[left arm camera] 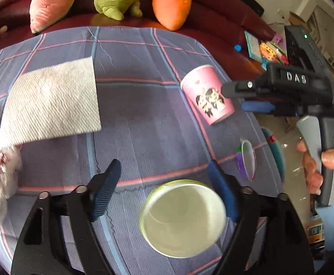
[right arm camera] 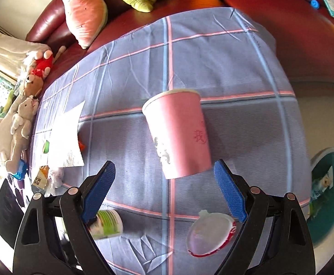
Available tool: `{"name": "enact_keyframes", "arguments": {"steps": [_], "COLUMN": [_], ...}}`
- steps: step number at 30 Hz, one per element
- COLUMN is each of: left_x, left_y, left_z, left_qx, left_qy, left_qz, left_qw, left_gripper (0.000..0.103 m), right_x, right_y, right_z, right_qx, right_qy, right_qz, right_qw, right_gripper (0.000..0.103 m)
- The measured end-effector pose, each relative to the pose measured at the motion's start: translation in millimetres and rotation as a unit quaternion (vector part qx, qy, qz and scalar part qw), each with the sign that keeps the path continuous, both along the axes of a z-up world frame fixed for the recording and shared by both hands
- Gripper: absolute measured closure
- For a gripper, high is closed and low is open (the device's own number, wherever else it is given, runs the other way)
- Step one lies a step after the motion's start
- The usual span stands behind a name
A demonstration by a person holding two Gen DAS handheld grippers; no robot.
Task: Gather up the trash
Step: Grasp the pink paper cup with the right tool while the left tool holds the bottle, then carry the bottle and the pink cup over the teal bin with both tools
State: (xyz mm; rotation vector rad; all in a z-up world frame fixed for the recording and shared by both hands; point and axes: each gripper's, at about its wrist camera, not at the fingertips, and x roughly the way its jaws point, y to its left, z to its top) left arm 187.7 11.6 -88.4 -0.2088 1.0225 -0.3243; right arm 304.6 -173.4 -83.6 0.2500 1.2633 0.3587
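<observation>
The left gripper [left arm camera: 163, 178] is seen with its jaws spread wide; a green-rimmed cup [left arm camera: 182, 218], blurred and mouth-up, sits low in the frame between them, close against the right-hand pad, and whether it is touched cannot be told. The right gripper [right arm camera: 164, 178] is likewise held wide open, nothing clamped, with a pink paper cup [right arm camera: 178, 135] just beyond its tips at frame centre.

In the left wrist view, the same pink paper cup is shown at the right, printed with cartoon figures, and the right gripper's fingertips are seen just beside it. A white napkin [left arm camera: 50, 102] lies at the left on the checked cloth [left arm camera: 144, 123], well apart from the cups. A purple-rimmed lid [left arm camera: 247, 162] lies at the lower right. Plush toys [left arm camera: 171, 2] are lined along the red sofa [left arm camera: 212, 20] at the top.

Only in the right wrist view are shown a green-striped cup [right arm camera: 106, 224] on its side at lower left, partly behind the left pad, a red-rimmed lid [right arm camera: 209, 232] at lower centre, and a teal bin [right arm camera: 327, 192] at the right edge holding wrappers.
</observation>
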Motion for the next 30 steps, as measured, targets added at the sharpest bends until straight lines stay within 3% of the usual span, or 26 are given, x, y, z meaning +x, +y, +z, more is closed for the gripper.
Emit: {"name": "enact_keyframes", "arguments": {"steps": [2, 5, 7, 8, 10, 12, 18, 28, 29, 30], "left_x": [-7.7, -20.0, -24.9, -26.4, -27.8, -23.2, 0.8, 24.3, 25.4, 26.5], "left_y": [-1.3, -5.9, -1.0, 1.8, 5.6, 12.7, 17.8, 17.7, 16.6, 14.5], "left_z": [-5.4, -16.8, -27.7, -31.0, -29.6, -27.3, -22.3, -4.9, -5.5, -5.7], "left_qx": [-0.012, 0.031, 0.021, 0.016, 0.042, 0.020, 0.000, 0.002, 0.002, 0.004], "left_qy": [0.004, 0.021, 0.044, 0.052, 0.046, 0.050, 0.043, 0.031, 0.034, 0.035], "left_qz": [-0.010, -0.016, -0.020, -0.021, -0.006, 0.001, 0.009, 0.026, 0.027, 0.027], "left_qw": [0.9999, 0.9992, 0.9986, 0.9983, 0.9980, 0.9986, 0.9990, 0.9992, 0.9991, 0.9990], "left_gripper": [0.019, 0.020, 0.020, 0.028, 0.049, 0.049, 0.049, 0.049, 0.049, 0.049], "right_x": [-4.9, -14.1, -19.0, -20.7, -22.3, -22.1, -6.4, 45.4, 46.9, 47.5], "right_y": [-2.2, -9.6, -13.1, -14.9, -17.2, -18.7, -15.1, 12.4, 12.2, 11.7], "right_z": [-1.9, -0.8, 0.5, 0.9, 0.4, 0.3, 0.0, -22.1, -26.2, -30.6], "right_qx": [0.005, -0.001, -0.009, -0.014, -0.015, -0.011, -0.015, -0.038, -0.037, -0.034], "right_qy": [0.003, 0.004, 0.002, 0.001, 0.001, 0.001, -0.004, -0.024, -0.022, -0.018], "right_qz": [-0.004, -0.008, -0.007, -0.007, -0.008, -0.011, -0.011, 0.021, 0.020, 0.023], "right_qw": [1.000, 1.000, 1.000, 1.000, 1.000, 1.000, 1.000, 0.999, 0.999, 0.999], "right_gripper": [0.019, 0.019, 0.019, 0.019, 0.019, 0.019, 0.019, 0.019, 0.028, 0.044]}}
